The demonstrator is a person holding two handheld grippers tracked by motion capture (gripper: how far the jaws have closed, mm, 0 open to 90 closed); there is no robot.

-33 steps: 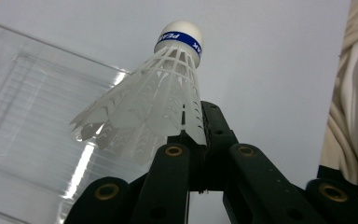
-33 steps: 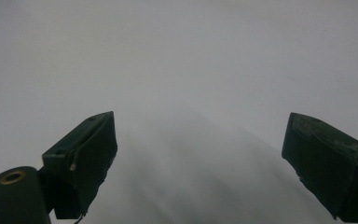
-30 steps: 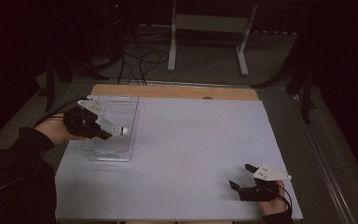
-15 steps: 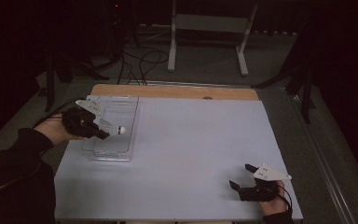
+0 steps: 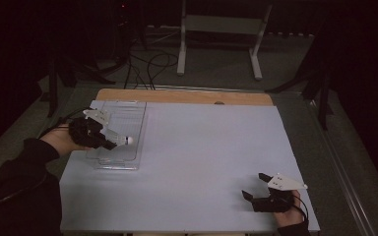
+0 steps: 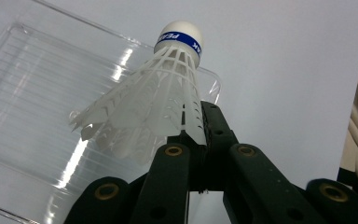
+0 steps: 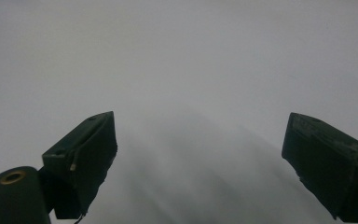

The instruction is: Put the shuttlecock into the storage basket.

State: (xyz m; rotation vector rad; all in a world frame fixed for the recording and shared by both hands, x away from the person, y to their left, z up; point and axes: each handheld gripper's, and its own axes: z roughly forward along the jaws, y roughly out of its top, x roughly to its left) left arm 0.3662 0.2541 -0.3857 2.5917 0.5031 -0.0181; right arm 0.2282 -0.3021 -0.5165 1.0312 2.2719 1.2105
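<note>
A white plastic shuttlecock (image 6: 154, 98) with a blue band round its cork is pinched by its skirt in my left gripper (image 6: 196, 126), which is shut on it. In the high view that left gripper (image 5: 109, 142) hangs over a clear plastic tray (image 5: 128, 115) at the table's left, with the shuttlecock (image 5: 127, 140) cork pointing right. My right gripper (image 5: 256, 187) rests near the front right corner of the table. Its jaws stand wide apart in the right gripper view, with only pale tabletop between the fingers (image 7: 86, 158).
The table (image 5: 211, 147) has a pale blue-white top with a wooden strip (image 5: 187, 96) along the far edge. Beyond it stand a white frame (image 5: 221, 39) and cables (image 5: 147, 64) on a dark floor. A dark sleeve (image 5: 15, 191) enters at bottom left.
My left gripper with the shuttlecock has drifted slightly toward the near end of the tray. The right gripper has stayed put.
</note>
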